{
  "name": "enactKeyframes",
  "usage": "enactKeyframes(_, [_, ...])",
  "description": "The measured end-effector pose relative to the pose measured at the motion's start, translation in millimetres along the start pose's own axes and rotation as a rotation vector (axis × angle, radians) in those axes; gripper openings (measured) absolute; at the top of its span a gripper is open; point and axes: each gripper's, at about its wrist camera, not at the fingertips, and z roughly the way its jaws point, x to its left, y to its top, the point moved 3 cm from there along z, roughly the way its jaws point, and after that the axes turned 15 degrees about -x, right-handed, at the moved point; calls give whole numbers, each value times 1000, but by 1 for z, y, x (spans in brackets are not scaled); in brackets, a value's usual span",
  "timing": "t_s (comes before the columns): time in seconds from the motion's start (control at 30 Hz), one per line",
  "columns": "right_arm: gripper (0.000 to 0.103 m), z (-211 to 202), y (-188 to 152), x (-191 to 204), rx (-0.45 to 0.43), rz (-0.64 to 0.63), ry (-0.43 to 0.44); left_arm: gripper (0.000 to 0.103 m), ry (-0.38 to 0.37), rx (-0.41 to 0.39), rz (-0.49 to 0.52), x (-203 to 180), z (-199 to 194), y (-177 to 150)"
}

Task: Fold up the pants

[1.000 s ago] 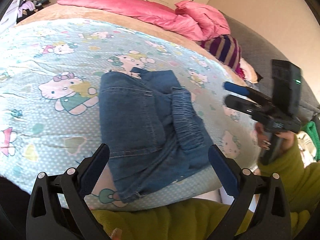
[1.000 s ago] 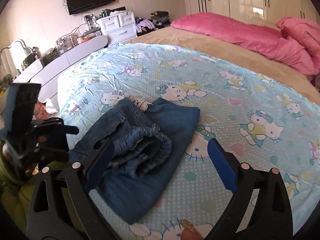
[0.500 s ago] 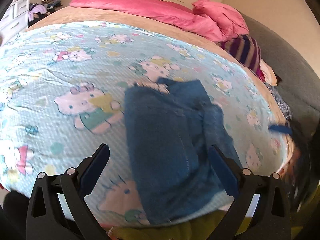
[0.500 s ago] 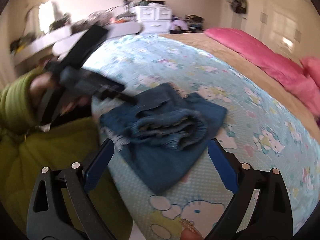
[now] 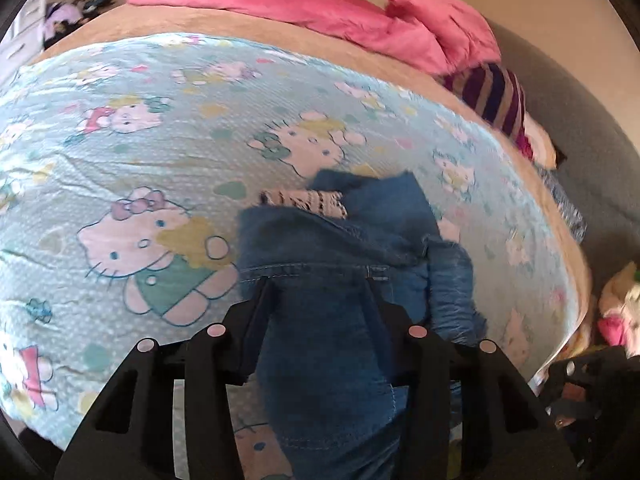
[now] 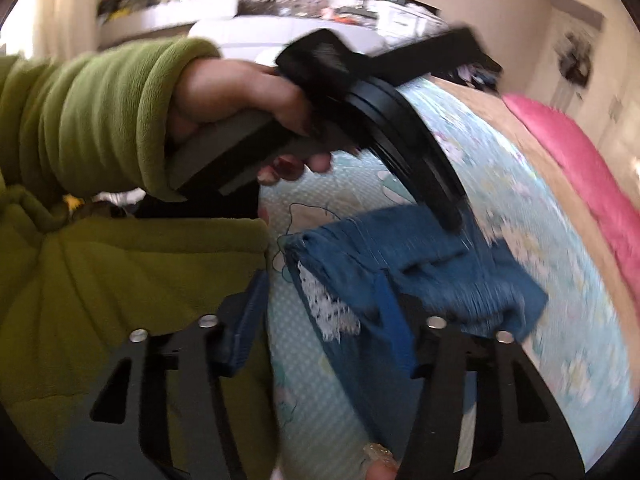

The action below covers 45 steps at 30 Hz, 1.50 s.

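Blue-patterned cartoon bedsheet (image 5: 168, 128) covers the bed, and near its front edge lies the folded denim pants (image 5: 332, 280), a lace-trimmed hem (image 5: 304, 202) peeking out at the far side. The left gripper (image 5: 320, 300) has its fingers narrowed around a thick fold of denim, apparently clamping it. The right gripper (image 6: 320, 300) sits at the bundle's lace corner, jaws partly apart with cloth between them; whether it actually grips is unclear. Judging by the compact bundle, folding is nearly finished; next comes lifting or squaring the stack without spilling layers.
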Motion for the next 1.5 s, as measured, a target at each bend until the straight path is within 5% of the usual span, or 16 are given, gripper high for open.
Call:
enactKeyframes(0.1, [28, 19, 0, 2, 40, -63, -4, 43, 7, 22, 2, 3, 12, -5])
enactKeyframes(0.2, [6, 37, -6, -3, 102, -46, 9, 45, 6, 29, -10, 8, 18, -7])
enactKeyframes(0.37, [1, 15, -8, 10, 92, -13, 148, 46, -6, 20, -16, 10, 20, -6])
enactKeyframes(0.53, [1, 37, -46, 18, 225, 42, 127, 49, -17, 5, -35, 11, 22, -7])
enactKeyframes(0.67, [4, 0, -16, 9, 50, 85, 104, 52, -22, 5, -34, 11, 20, -8])
enactKeyframes(0.73, [21, -11, -3, 1, 0, 41, 38, 53, -24, 6, -39, 11, 20, -8])
enactKeyframes(1.0, [31, 17, -2, 8, 76, -222, -69, 53, -15, 5, -39, 9, 18, -10])
enactKeyframes(1.17, [31, -4, 8, 5, 4, -127, -21, 54, -26, 4, -52, 11, 18, -10])
enactKeyframes(1.5, [31, 8, 11, -4, 24, -196, -33, 54, -33, 3, -68, 12, 18, -9])
